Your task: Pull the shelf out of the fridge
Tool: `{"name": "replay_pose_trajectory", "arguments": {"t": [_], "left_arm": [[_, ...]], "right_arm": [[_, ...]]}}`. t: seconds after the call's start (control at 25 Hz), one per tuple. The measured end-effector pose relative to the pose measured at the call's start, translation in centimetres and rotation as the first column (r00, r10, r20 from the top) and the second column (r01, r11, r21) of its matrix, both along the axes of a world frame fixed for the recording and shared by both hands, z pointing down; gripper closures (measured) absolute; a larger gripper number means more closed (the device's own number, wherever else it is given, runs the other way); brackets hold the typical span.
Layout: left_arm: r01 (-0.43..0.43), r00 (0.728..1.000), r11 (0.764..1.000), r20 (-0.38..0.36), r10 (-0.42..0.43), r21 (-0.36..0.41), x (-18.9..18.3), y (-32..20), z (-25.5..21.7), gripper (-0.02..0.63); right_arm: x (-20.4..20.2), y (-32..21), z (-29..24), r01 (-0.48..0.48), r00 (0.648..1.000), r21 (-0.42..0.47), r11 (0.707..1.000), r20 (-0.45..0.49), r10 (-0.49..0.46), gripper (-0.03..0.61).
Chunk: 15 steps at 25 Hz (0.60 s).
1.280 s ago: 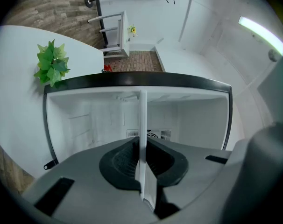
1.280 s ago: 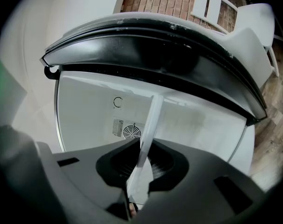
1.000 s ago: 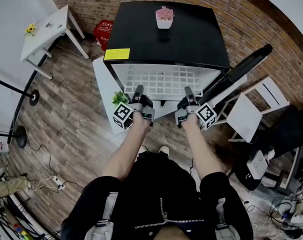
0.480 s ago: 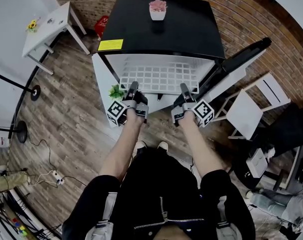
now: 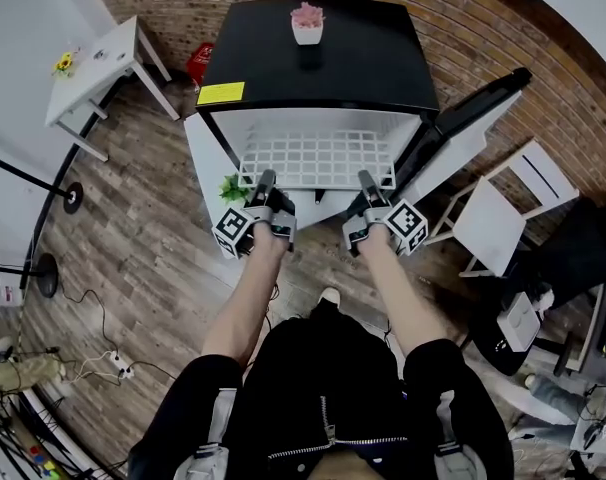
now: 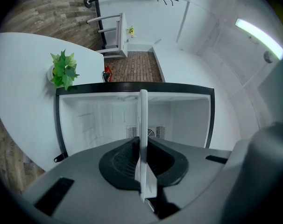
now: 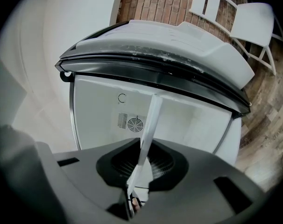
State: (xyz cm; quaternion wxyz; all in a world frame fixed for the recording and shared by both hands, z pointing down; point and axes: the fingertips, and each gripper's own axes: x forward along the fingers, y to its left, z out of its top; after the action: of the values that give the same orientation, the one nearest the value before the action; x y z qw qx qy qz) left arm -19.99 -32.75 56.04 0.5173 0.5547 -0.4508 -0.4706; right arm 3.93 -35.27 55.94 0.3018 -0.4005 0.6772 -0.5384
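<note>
Clamping a white wire-grid shelf [image 5: 316,158] — left gripper [image 5: 267,177] and right gripper [image 5: 364,176].

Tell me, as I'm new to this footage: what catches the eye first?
A white wire shelf juts from the open black-topped mini fridge at centre, its front edge pinched by the left tool and right tool. A pink potted plant sits on the fridge's top.

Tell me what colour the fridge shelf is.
White, a wire grid shelf; clearest in the head view.
</note>
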Motion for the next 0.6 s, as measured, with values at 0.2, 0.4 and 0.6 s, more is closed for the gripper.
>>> {"name": "replay_pose_trajectory", "arguments": {"t": [0.2,0.4,0.6], "left_arm": [[-0.015,1.0,1.0,-0.009,0.015,0.002,0.2,0.9,-0.3,0.575],[-0.021,1.0,1.0,-0.015,0.021,-0.002,0.3,1.7,0.1,0.575],[-0.033,0.999,0.999,-0.018,0.032,-0.007,0.4,2.0,0.0,0.577]], "right_arm": [[0.3,1.2,-0.1,-0.008,1.0,-0.006,1.0,0.002,0.008,0.534],[0.4,2.0,0.1,-0.002,1.0,-0.006,1.0,-0.002,0.002,0.537],[0.5,2.4,0.0,-0.009,1.0,-0.004,1.0,0.006,0.009,0.537]]}}
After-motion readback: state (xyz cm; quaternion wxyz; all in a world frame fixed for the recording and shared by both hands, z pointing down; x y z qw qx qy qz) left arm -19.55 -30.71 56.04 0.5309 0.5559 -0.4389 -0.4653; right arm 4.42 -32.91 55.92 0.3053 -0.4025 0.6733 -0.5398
